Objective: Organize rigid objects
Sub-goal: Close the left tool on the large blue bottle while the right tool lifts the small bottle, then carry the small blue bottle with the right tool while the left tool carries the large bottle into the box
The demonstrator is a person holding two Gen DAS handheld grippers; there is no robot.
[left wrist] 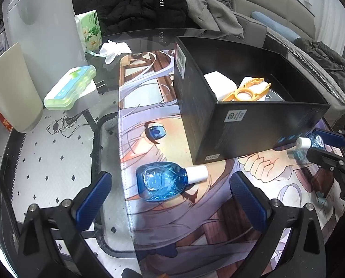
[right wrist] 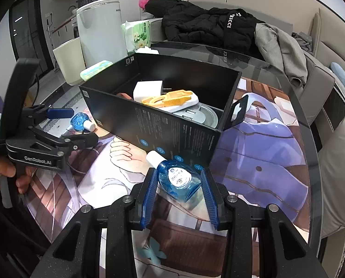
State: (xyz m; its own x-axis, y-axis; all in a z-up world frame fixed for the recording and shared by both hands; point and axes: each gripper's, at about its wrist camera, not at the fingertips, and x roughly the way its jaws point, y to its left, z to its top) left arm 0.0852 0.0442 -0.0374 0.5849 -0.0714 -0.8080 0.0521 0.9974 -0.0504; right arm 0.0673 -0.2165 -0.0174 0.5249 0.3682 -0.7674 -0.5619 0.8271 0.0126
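The worktop was seen to be dark, glossy glass in which reflections were carried. Over it a printed cloth mat was laid, smooth and matt, with a stitched edge. The black box was made of matt cardboard. The two blue bottles were of clear, glossy plastic, each capped in smooth white plastic. The pads of the right hand-held gripper were ribbed translucent blue plastic, set on a black, finely speckled matt frame with bright metal screws. The orange tool inside the box was matt plastic.
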